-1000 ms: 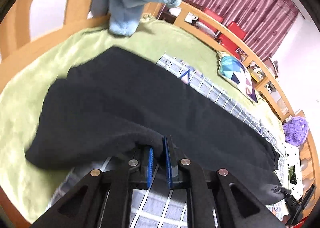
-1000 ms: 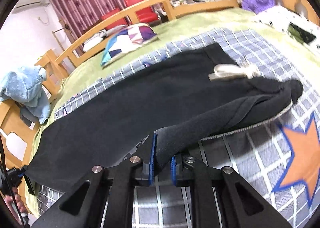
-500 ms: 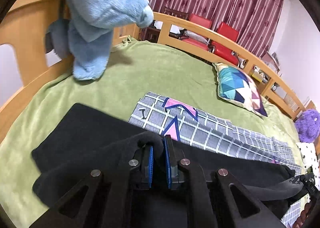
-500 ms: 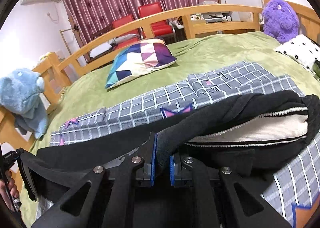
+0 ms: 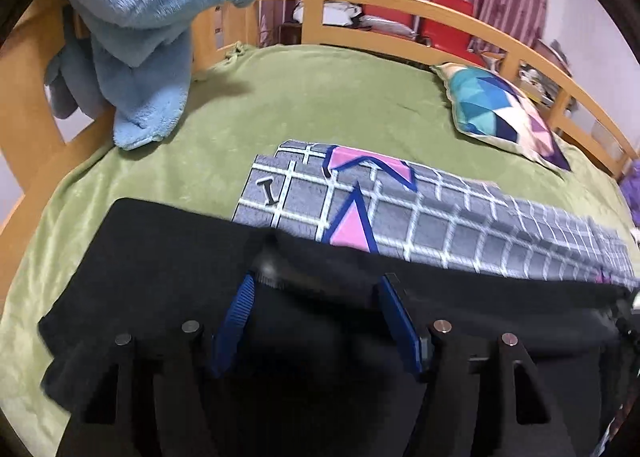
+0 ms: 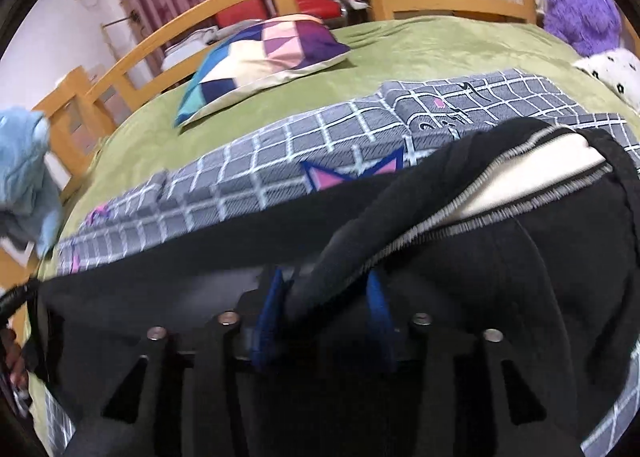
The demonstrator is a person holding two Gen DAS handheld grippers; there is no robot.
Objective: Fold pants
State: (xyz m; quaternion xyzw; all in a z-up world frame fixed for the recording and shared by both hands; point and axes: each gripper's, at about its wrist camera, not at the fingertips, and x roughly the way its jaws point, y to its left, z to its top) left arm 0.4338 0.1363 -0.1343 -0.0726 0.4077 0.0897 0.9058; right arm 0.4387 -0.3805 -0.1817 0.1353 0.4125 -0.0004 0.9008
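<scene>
The black pants (image 5: 160, 257) lie folded lengthwise across the grey checked blanket (image 5: 460, 225) on the green bed (image 5: 320, 97), their far edge along the blanket. The left gripper (image 5: 316, 289) stands with fingers spread wide over the leg end. The right gripper (image 6: 326, 289) is spread too, though the waistband (image 6: 500, 193) fold seems to rest loosely between its blue pads (image 6: 272, 309).

Wrist views low over shared pants (image 5: 160, 257)
</scene>
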